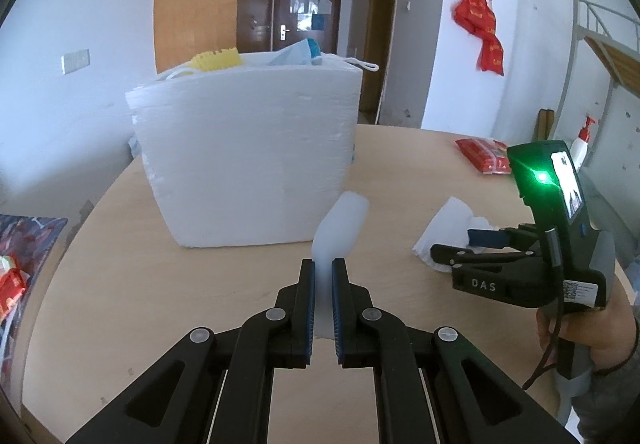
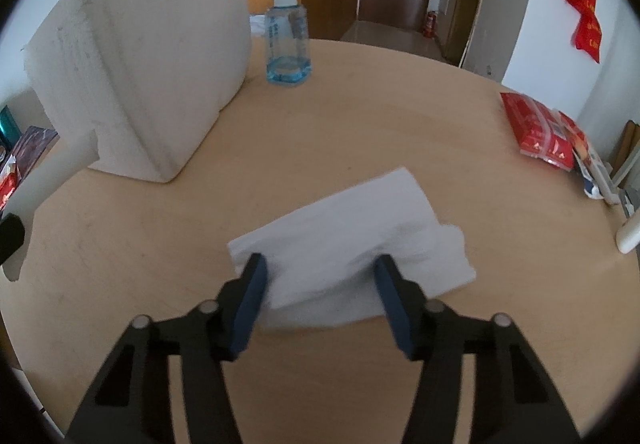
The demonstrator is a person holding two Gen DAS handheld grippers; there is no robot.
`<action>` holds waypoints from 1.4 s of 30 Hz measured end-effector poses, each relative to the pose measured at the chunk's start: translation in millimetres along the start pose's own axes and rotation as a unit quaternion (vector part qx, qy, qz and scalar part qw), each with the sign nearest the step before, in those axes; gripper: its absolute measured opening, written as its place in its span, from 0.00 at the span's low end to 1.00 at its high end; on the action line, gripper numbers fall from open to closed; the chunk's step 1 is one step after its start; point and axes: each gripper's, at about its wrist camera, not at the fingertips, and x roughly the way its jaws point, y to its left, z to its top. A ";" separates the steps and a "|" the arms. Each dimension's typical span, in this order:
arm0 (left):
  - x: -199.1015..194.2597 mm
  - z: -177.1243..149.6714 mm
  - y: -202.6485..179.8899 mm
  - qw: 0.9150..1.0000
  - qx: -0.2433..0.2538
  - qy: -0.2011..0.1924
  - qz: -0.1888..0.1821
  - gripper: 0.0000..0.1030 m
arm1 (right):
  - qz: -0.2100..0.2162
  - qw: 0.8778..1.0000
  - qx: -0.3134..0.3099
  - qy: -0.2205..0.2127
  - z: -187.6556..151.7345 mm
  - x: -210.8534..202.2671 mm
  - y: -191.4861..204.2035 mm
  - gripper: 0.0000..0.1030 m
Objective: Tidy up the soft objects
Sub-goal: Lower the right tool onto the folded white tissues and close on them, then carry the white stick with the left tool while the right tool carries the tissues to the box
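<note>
Left wrist view, item one: left gripper [image 1: 323, 272], clenched on a pale foam piece [image 1: 340, 224] that rises from between its pads and leans toward the foam box [image 1: 248, 160] straight ahead of the fingertips. The piece is held off the table [image 1: 120, 284], not yet in the box.

Item two: foam box, open-topped, standing on the table ahead of the left gripper and ahead-left of the right one. Contents showing above its rim: a yellow item [image 1: 216, 60], a light blue item [image 1: 298, 52] and a white cord loop [image 1: 366, 65]. Judged as stowed already.

Item three: right gripper [image 2: 320, 276], jaws spread wide, one blue pad at each side of a white cloth [image 2: 352, 240]. The cloth lies crumpled on the table directly between and ahead of the fingers; whether the pads touch it cannot be told, and no squeeze shows. Judged as a grasp about to be made.

Item four, not soft or not in play: spray bottle [image 2: 287, 40] far ahead of the right gripper, beside the box; red packet [image 2: 540, 132] well off to its right, near the table edge.

Progress, as judged: some objects boxed; foam piece in hand awaiting deposit; cloth ungrasped; red packet's status unclear.
</note>
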 end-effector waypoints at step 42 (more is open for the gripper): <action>-92.1 -2.9 -27.6 0.996 0.009 -0.081 0.028 0.10 | 0.045 0.980 0.028 -0.190 -36.2 -160.7 4.6 0.14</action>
